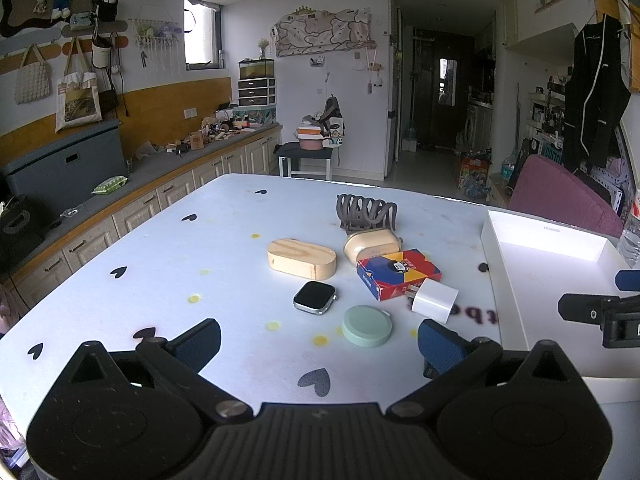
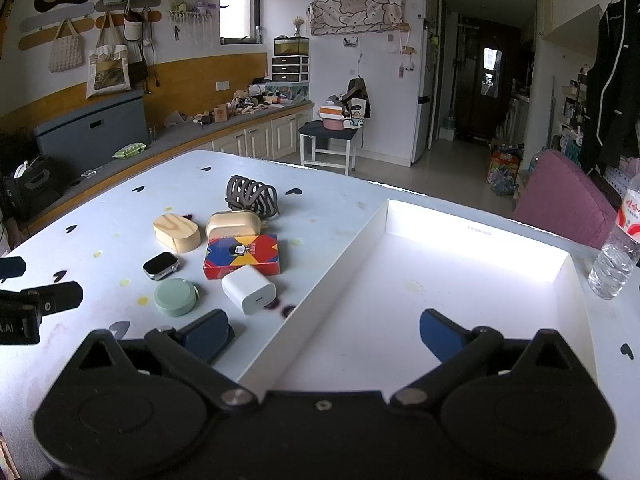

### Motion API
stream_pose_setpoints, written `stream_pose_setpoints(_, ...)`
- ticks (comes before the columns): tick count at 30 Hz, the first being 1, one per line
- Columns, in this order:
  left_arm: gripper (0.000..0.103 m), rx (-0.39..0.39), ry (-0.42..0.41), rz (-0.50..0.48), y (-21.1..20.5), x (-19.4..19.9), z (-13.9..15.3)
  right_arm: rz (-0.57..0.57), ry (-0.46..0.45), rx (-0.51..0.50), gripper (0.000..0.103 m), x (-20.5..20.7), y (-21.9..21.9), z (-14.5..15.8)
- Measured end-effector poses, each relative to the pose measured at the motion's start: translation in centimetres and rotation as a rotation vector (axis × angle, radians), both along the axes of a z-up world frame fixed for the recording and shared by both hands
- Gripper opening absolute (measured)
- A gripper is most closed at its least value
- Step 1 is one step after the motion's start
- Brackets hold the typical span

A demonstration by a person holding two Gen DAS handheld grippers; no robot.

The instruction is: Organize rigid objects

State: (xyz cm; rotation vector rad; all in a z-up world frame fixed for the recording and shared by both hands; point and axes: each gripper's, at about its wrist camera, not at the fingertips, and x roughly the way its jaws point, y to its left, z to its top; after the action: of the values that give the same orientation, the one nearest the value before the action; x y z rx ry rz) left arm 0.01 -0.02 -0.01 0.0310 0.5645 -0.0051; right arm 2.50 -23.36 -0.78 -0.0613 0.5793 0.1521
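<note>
Rigid objects, among them the white charger [image 2: 249, 289] and mint round case [image 2: 175, 297], lie clustered on the worktop [image 1: 160, 264] at 9 o'clock of the empty white tray [image 2: 472, 280], so either released tool [image 1: 319, 344] [image 2: 326, 334] may nudge neighbours.
</note>
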Motion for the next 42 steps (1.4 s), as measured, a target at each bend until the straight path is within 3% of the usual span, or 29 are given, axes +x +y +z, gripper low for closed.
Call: stream_pose_setpoints(42,0.103,-0.004,0.005,0.005,-0.17,0.04,-0.57,-0.001,0.006,-0.002,0.103,-0.06,0.27,0.05)
